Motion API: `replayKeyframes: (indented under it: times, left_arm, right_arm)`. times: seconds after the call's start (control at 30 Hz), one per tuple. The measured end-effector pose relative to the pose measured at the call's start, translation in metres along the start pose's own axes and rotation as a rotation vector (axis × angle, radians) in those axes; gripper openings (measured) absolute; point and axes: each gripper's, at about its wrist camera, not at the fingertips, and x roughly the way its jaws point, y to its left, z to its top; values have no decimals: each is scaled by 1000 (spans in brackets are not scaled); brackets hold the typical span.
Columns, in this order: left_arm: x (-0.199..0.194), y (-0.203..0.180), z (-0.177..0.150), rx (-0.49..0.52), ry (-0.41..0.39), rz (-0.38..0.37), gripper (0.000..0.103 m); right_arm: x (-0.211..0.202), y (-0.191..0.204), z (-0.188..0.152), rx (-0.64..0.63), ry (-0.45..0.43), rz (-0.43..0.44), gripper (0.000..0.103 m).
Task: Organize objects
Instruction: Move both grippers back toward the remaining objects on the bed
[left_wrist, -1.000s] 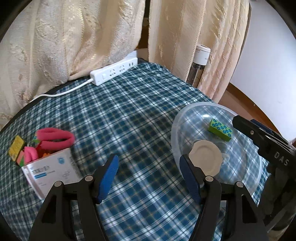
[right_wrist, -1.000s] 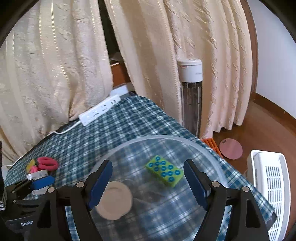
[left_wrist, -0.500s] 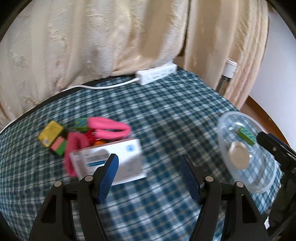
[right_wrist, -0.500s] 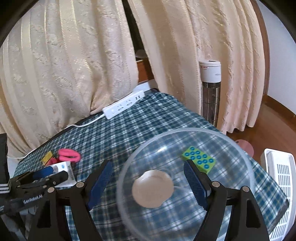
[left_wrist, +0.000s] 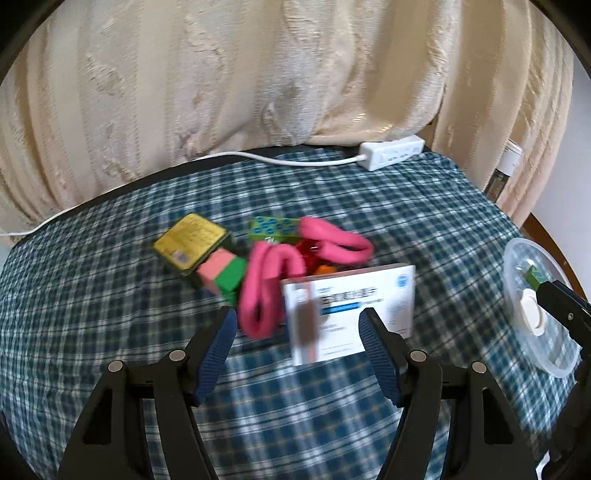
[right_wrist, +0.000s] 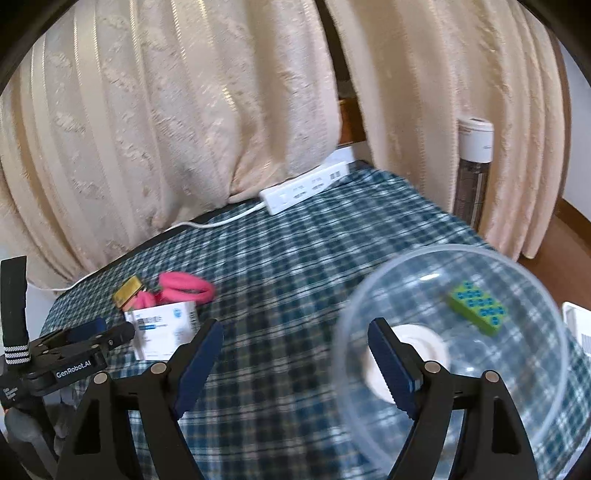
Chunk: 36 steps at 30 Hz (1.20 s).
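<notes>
A clear plastic round bowl sits right of the white printed cardboard box; the pink fabric loops lie behind the box, on the checked-cloth surface.

White power strip at table's far edge, below cream curtains.

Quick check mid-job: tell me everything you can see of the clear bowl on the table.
The clear bowl is round, transparent and plastic-looking, standing upright on the checked tablecloth near the table's right edge. Inside lie a green block with blue studs and a white round disc. The right gripper is open, one finger in front of the bowl's rim; contact cannot be told. The pile of other objects lies apart, to its left.
</notes>
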Motion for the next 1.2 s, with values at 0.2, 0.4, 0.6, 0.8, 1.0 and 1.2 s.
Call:
replayKeyframes:
  times: [0.2,0.4,0.6,0.8,1.0,1.2]
  left_arm:
    - [-1,24,-4,-33,3,16,70]
    - [2,44,-7,-72,12,25,70]
    - [5,59,-8,-104,21,28,70]
    - [9,68,-7,-121,30,31,70]
    - [12,70,-7,-135,43,41,70]
    - [13,69,-7,-132,46,42,70]
  right_arm:
    - [22,28,5,-29,34,34,84]
    - [49,51,17,-31,76,58,84]
    - [75,67,28,-36,107,64,84]
    - [100,77,30,-50,148,65,84]
    - [109,80,22,-71,188,82,84]
    - [106,80,15,-82,216,116,84]
